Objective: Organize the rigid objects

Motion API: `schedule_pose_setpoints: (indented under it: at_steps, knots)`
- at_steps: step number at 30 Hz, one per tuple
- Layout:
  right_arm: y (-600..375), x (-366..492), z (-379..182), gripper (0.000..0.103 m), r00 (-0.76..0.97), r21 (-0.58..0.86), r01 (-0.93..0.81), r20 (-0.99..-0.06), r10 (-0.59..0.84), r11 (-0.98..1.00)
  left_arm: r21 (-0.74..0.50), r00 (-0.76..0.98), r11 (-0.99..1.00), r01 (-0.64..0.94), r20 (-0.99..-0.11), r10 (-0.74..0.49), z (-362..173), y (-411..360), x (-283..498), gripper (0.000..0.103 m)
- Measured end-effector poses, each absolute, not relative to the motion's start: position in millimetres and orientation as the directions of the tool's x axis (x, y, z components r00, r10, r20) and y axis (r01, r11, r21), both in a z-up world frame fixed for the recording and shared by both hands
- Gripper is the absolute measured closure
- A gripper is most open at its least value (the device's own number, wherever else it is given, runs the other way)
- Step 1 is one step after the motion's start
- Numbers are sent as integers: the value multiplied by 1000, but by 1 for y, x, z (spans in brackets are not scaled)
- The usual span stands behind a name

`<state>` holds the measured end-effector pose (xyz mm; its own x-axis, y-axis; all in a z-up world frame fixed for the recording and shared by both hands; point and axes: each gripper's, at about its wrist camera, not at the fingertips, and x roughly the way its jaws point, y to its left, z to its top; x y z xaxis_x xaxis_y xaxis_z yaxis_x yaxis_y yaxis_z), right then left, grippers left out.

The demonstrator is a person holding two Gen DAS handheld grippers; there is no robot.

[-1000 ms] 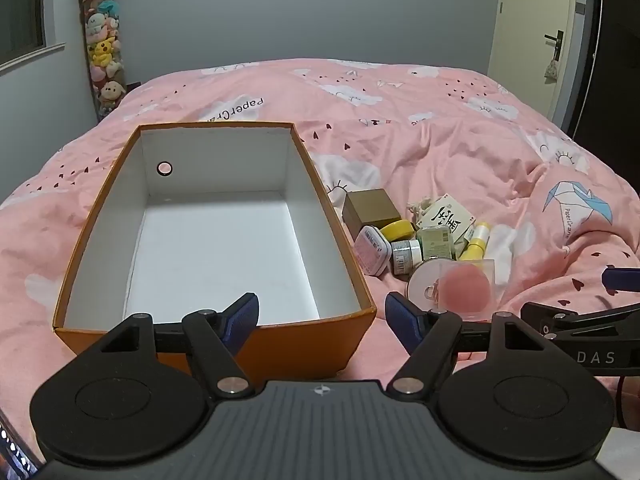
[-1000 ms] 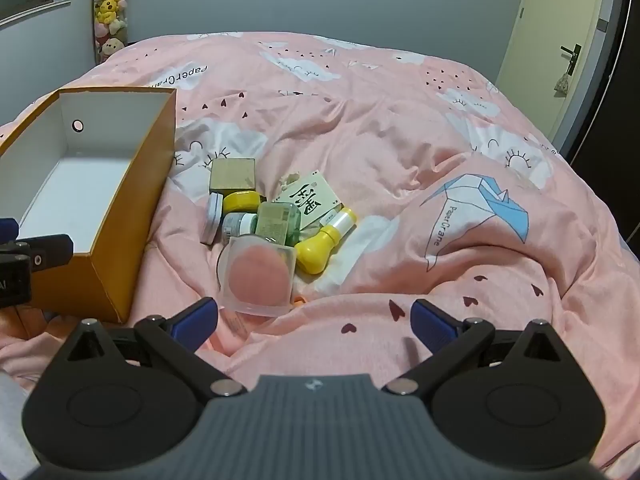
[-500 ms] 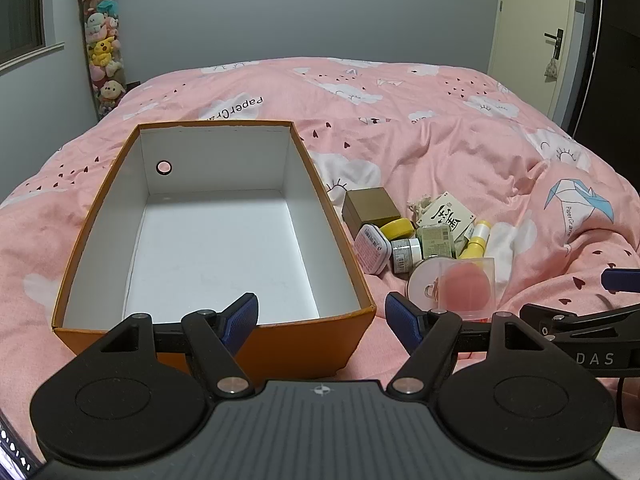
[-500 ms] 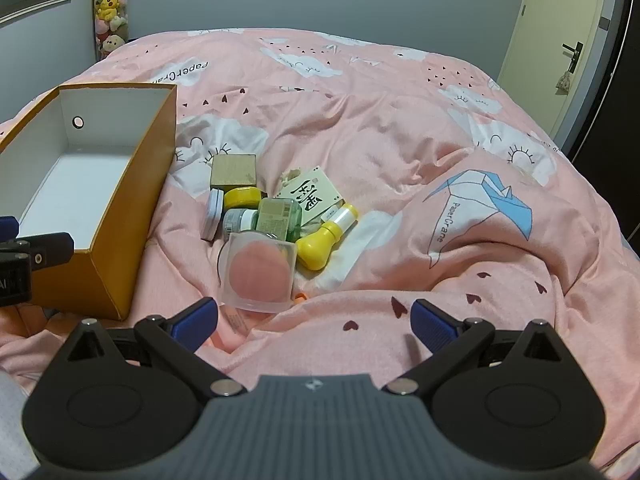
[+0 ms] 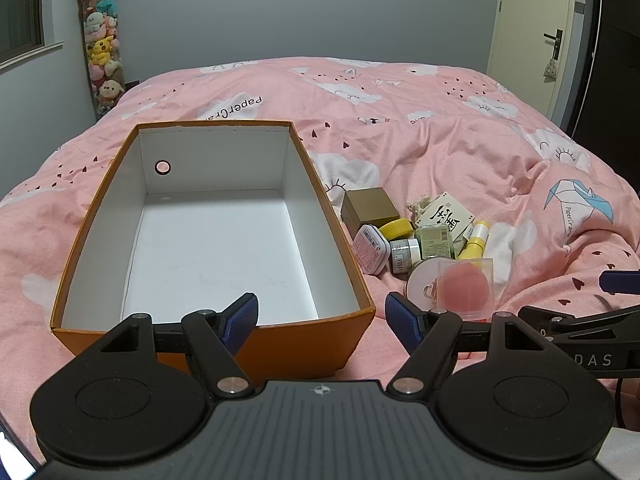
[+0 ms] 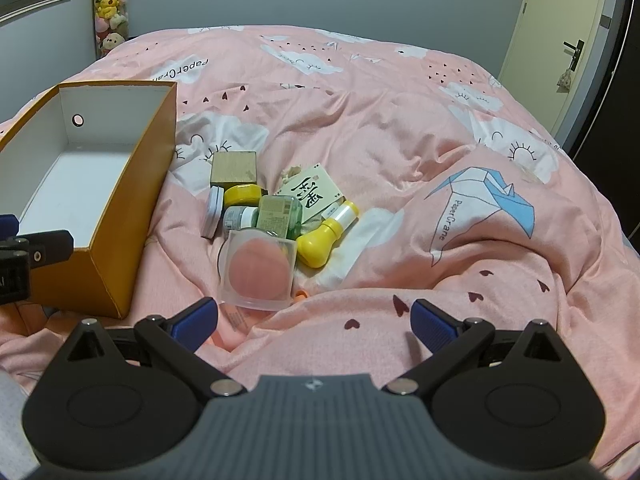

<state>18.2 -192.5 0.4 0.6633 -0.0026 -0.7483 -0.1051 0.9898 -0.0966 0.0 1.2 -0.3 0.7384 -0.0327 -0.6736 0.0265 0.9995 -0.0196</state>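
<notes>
An empty orange box (image 5: 352, 332) with white inside lies on the pink bed; it also shows in the right wrist view (image 6: 132, 200). Right of it is a pile of small items: a brown cube box (image 5: 370, 206), a pink tin (image 5: 370, 250), a yellow jar (image 6: 242, 195), a green carton (image 6: 278, 216), a yellow bottle (image 6: 326, 236), a paper tag (image 6: 312, 192) and a clear case with a pink disc (image 6: 258, 270). My left gripper (image 5: 322, 316) is open at the box's near right corner. My right gripper (image 6: 314, 318) is open, just short of the clear case.
The pink duvet (image 6: 400, 128) is rumpled, with a raised fold between the right gripper and the pile. A column of plush toys (image 5: 100, 48) stands at the back left wall. A door (image 5: 532, 40) is at the back right.
My right gripper has moved forward towards the pile, so the clear case and bottle sit closer to its fingers. The left gripper has hardly moved.
</notes>
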Motion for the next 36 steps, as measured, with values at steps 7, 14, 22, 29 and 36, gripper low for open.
schedule_pose_setpoints:
  at_steps: [7,14,22,29,36]
  knots:
    - [-193,18,0,2,661,-96,-105,-751,-2,990,-19,738,999,27,-673,-33,0,1,0,18]
    - [-193,19,-1,2,657,-94,-106,-754,-2,990,-20,738,999,27,-674,-33,0,1,0,18]
    - [-193,19,-1,2,655,-93,-106,-756,-1,990,-20,738,999,27,-674,-33,0,1,0,18]
    - [-193,19,-1,2,655,-94,-106,-756,-1,990,-20,738,999,27,-674,-34,0,1,0,18]
    - [-193,19,-1,2,654,-94,-106,-756,-2,990,-21,738,999,27,-674,-34,0,2,0,18]
